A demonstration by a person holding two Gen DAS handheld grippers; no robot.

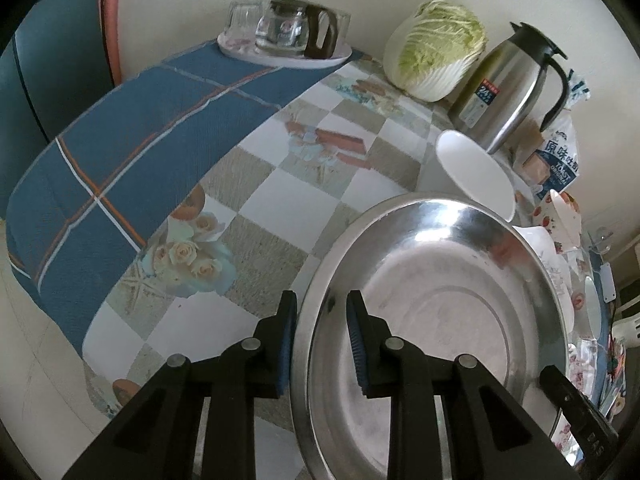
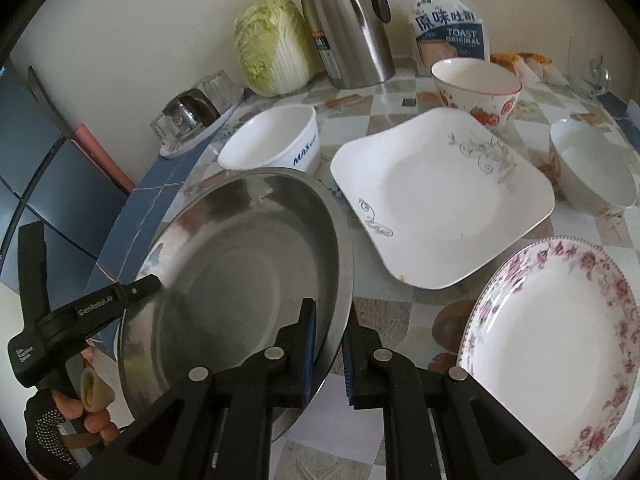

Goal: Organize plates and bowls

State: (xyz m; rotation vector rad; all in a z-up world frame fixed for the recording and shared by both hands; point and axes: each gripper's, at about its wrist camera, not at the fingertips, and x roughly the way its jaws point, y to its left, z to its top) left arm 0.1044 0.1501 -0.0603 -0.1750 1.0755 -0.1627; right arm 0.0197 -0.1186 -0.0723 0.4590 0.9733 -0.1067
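Clearly biggest among the dishes is the steel basin, an empty, shiny round pan tilted with its right edge raised, held from both sides. The right gripper pinches its near right rim between blue pads pressed together on the metal. The left gripper straddles the opposite rim, one finger outside and one inside the basin; its pads look closed on the rim, though the contact is partly hidden. A gloved hand holds that left gripper's handle.

Next in size, the square white plate with grey scrollwork lies flat and empty just right of the basin, and the floral round plate sits nearer, also empty. Behind the basin stands a white bowl with blue lettering, empty. A strawberry-pattern bowl stands behind the square plate, and a small white bowl sits at its right, both seemingly empty.

All rest on a table covered in a glossy checkered cloth printed with roses, with a blue plaid strip along its edge, set against a pale wall.

Along the wall stand a napa cabbage, a steel thermos jug, a bag of toast, and a tray of upturned glasses.
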